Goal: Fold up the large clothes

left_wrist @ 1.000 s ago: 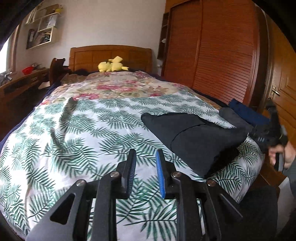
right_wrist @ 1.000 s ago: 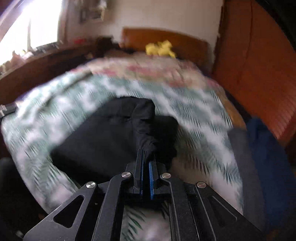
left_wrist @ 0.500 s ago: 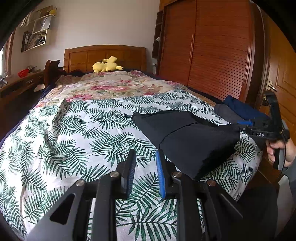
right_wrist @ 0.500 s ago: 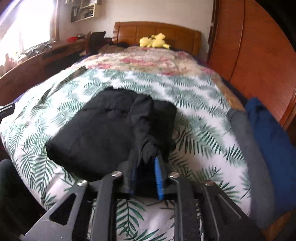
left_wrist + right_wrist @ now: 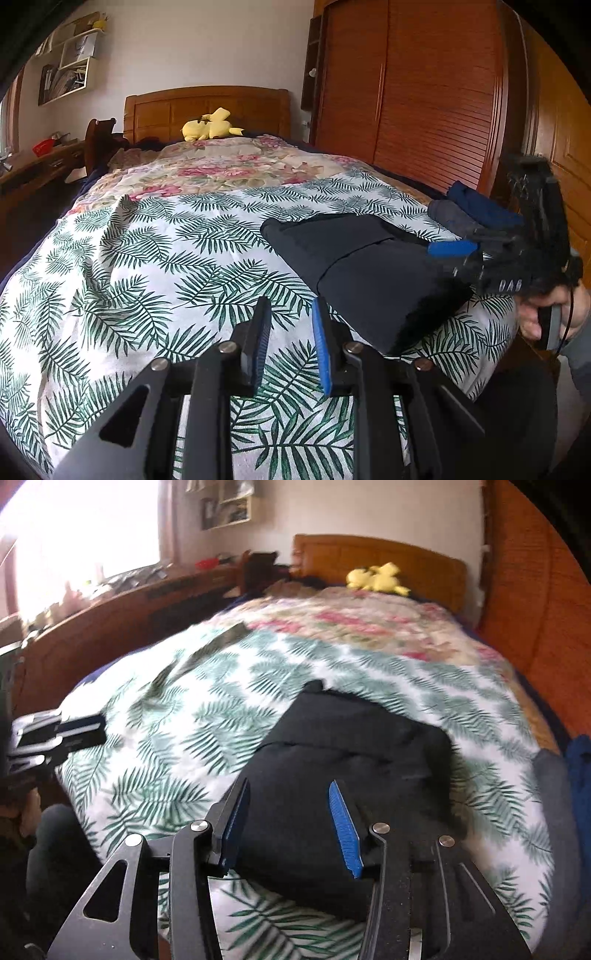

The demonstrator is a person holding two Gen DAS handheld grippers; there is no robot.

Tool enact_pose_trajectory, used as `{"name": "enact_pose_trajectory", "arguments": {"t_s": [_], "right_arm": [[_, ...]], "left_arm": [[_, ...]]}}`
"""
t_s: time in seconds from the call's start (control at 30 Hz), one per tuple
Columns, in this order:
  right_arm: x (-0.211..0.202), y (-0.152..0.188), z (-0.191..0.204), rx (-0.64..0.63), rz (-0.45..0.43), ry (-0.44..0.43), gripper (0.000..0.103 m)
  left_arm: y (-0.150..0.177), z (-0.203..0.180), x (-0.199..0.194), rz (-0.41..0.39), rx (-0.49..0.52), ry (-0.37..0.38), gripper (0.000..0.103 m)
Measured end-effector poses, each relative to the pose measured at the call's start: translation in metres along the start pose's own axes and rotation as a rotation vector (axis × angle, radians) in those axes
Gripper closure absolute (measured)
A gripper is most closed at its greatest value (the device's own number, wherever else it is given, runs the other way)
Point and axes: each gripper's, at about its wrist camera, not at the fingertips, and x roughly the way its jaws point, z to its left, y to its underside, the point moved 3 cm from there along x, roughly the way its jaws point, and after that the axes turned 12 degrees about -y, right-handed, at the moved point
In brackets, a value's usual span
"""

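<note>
On the leaf-print bedspread point(image 5: 147, 266), the black garment point(image 5: 369, 273) lies folded.

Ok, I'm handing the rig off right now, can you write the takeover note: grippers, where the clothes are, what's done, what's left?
Left gripper: open, empty, above the leaf-print bedspread.
Right gripper: open, empty, over the near edge of the black garment.
Black garment: folded into a compact bundle near the bed's right edge.
Grey garment and blue garment lie folded beside it.
Done: the fold looks finished.
Left: probably move it onto that pile, or tidy it.
</note>
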Motion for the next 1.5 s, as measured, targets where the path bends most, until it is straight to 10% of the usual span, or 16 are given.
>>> {"name": "enact_pose_trajectory", "arguments": {"t_s": [0.27, 0.9, 1.5], "right_arm": [[0.041, 0.057, -0.023, 0.099, 0.133, -0.011, 0.058], [-0.039, 0.083, -0.093, 0.204, -0.014, 0.264, 0.058], [0.000, 0.116, -0.133, 0.352, -0.016, 0.107, 0.031]], "left_arm": [[-0.011, -0.013, 0.026, 0.006, 0.017, 0.048, 0.082], [-0.046, -0.044, 0.128, 0.078, 0.101, 0.081, 0.078], [-0.091, -0.052, 0.264, 0.220, 0.138, 0.007, 0.070]]}}
